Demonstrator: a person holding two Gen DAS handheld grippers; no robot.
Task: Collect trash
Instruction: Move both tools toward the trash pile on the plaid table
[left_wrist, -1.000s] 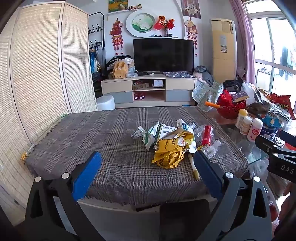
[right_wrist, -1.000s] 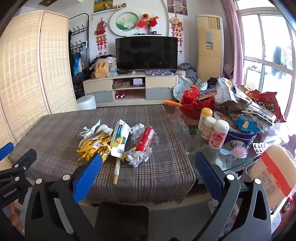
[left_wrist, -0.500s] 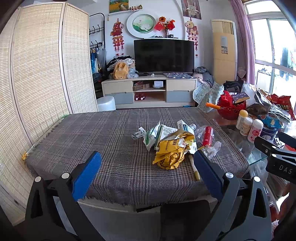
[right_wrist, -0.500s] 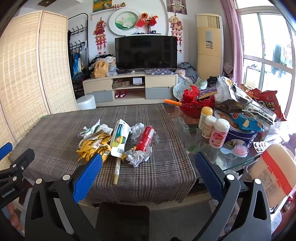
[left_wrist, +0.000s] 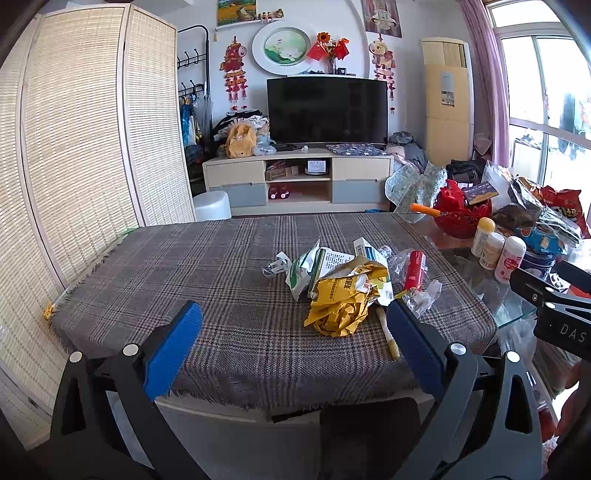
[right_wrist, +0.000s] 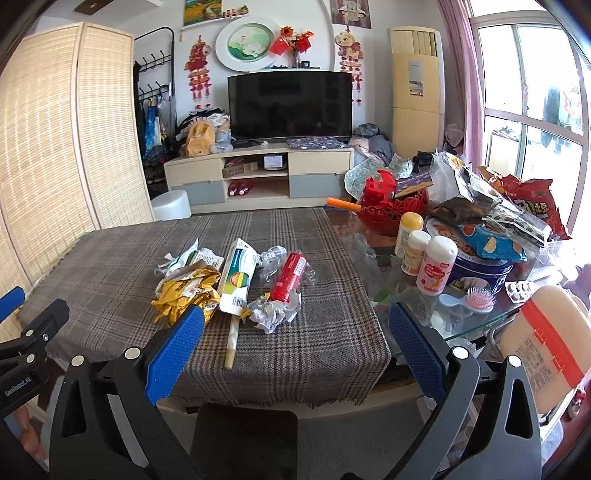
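Observation:
A heap of trash lies on the plaid tablecloth (left_wrist: 192, 280): a crumpled yellow wrapper (left_wrist: 343, 299) (right_wrist: 184, 291), a white and green packet (left_wrist: 310, 266), a long white box with coloured stripes (right_wrist: 238, 280), a red tube (left_wrist: 414, 270) (right_wrist: 290, 277) and crumpled clear plastic (right_wrist: 275, 314). A pale stick (right_wrist: 232, 341) pokes out toward the table's near edge. My left gripper (left_wrist: 293, 345) is open before the near edge, nothing between its blue pads. My right gripper (right_wrist: 295, 347) is open too, short of the heap.
On the glass table end at the right stand three small bottles (right_wrist: 424, 258), a blue tin (right_wrist: 480, 273), snack bags (right_wrist: 524, 206), a red basket (right_wrist: 391, 210) and a pink hairbrush (right_wrist: 476, 297). A bamboo screen (left_wrist: 74, 155) flanks the left. A TV stand (left_wrist: 295, 181) lies beyond.
Both views have drifted slightly; both grippers stay open and the trash has not moved.

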